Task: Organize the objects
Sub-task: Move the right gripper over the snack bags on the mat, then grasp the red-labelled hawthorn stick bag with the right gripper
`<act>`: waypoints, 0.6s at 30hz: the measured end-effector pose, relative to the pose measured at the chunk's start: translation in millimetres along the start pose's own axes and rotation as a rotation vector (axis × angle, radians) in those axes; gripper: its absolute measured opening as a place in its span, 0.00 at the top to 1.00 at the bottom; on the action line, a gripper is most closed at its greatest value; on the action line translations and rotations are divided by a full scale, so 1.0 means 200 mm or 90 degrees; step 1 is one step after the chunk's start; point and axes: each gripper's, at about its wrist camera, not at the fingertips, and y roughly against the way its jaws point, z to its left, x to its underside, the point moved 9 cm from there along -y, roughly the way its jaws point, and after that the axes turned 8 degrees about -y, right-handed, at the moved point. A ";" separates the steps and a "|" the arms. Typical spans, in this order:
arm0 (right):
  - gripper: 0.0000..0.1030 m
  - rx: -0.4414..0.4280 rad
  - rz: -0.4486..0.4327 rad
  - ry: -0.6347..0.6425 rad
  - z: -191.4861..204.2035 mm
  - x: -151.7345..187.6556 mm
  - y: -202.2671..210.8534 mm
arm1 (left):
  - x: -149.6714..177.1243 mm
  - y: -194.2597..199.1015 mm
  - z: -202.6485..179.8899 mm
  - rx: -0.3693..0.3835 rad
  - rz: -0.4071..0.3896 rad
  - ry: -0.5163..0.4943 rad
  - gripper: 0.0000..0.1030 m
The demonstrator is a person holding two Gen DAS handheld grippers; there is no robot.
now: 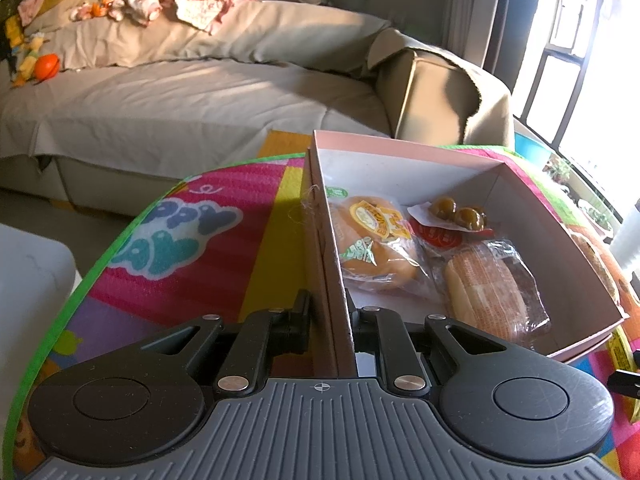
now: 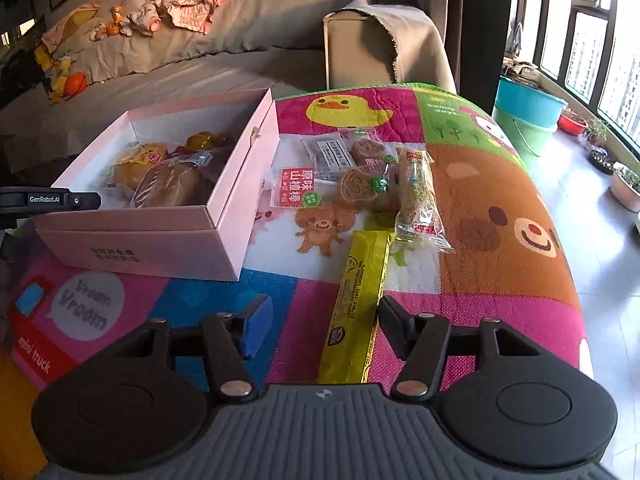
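A pink box (image 1: 400, 148) (image 2: 168, 236) sits on a colourful play mat. It holds a wrapped round bun (image 1: 376, 244), a wrapped bread loaf (image 1: 492, 292) and a pack of brown balls (image 1: 452, 210). My left gripper (image 1: 330, 304) is shut on the box's near left wall. My right gripper (image 2: 320, 320) is open, its fingers on either side of a long yellow snack bar (image 2: 356, 308) on the mat. Beyond it lie a grain bar (image 2: 418, 196), wrapped cookies (image 2: 360, 184) and a red-labelled packet (image 2: 296, 188).
A beige sofa (image 1: 180, 100) with clothes and toys stands behind the mat. A white block (image 1: 28, 280) is at the left. Buckets (image 2: 524, 108) and plant pots (image 2: 624, 188) stand by the window at the right.
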 end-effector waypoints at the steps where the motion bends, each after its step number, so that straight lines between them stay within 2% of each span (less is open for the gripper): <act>1: 0.42 0.002 0.001 -0.002 0.00 0.00 -0.01 | 0.00 0.00 0.00 0.000 0.000 0.000 0.84; 8: 0.33 0.015 -0.004 0.002 -0.02 -0.02 -0.03 | 0.00 0.00 0.00 0.001 -0.001 0.001 0.84; 13: 0.33 0.012 -0.005 -0.003 -0.03 -0.07 -0.07 | 0.00 0.00 0.00 0.004 -0.001 -0.003 0.84; 18: 0.31 -0.042 0.026 -0.109 -0.09 -0.18 -0.15 | -0.01 0.00 -0.01 0.007 -0.001 -0.003 0.83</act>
